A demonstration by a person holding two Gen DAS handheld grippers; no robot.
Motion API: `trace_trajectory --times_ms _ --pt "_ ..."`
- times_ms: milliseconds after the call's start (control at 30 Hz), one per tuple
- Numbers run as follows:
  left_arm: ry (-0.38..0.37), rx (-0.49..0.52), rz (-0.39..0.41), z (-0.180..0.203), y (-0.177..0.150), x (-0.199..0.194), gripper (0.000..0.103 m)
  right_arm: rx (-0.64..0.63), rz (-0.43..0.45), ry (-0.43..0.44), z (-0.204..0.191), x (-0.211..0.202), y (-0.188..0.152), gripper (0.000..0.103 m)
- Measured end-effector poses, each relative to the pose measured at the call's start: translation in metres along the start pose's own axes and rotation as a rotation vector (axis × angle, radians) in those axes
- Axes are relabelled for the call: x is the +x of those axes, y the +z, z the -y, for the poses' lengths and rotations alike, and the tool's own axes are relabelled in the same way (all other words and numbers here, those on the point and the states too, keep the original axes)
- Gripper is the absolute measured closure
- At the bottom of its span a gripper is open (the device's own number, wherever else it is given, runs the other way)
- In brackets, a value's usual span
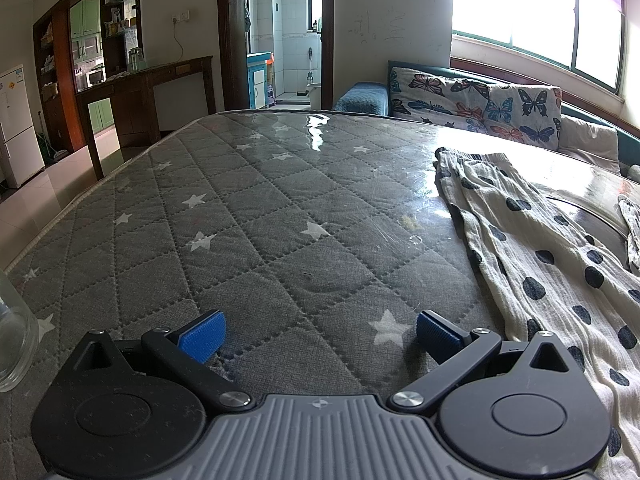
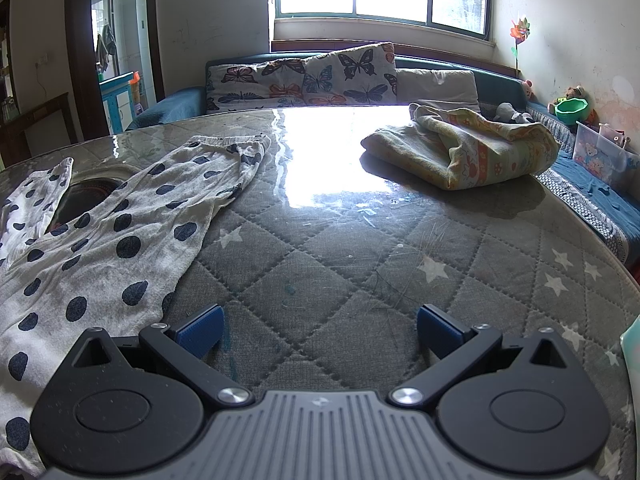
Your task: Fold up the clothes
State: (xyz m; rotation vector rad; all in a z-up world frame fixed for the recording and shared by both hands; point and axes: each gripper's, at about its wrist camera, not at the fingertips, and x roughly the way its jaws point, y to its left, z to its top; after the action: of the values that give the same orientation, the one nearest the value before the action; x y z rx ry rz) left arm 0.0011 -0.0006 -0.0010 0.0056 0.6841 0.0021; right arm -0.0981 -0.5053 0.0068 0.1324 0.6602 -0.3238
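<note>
A white garment with dark polka dots [image 1: 548, 264] lies spread on the grey star-quilted table top [image 1: 256, 216], at the right of the left wrist view. It also shows at the left of the right wrist view [image 2: 104, 248]. My left gripper [image 1: 318, 334] is open and empty, low over the quilt just left of the garment's edge. My right gripper [image 2: 318, 330] is open and empty, low over the quilt just right of the garment. Neither gripper touches the cloth.
A folded patterned towel [image 2: 464, 148] lies at the far right of the table top [image 2: 360, 248]. A sofa with butterfly cushions [image 2: 308, 78] stands behind. A clear glass jar [image 1: 14, 344] sits at the near left. Toys and a plastic box [image 2: 600, 152] line the right bench.
</note>
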Motion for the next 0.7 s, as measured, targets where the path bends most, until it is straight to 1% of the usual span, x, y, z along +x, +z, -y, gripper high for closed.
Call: trace_trajectory --times_ms 700 --pt "0.001 0.001 0.0 0.0004 0.0002 -0.0003 0.0 -0.002 0.0 -0.001 -0.0003 -0.0003 0.0 0.0"
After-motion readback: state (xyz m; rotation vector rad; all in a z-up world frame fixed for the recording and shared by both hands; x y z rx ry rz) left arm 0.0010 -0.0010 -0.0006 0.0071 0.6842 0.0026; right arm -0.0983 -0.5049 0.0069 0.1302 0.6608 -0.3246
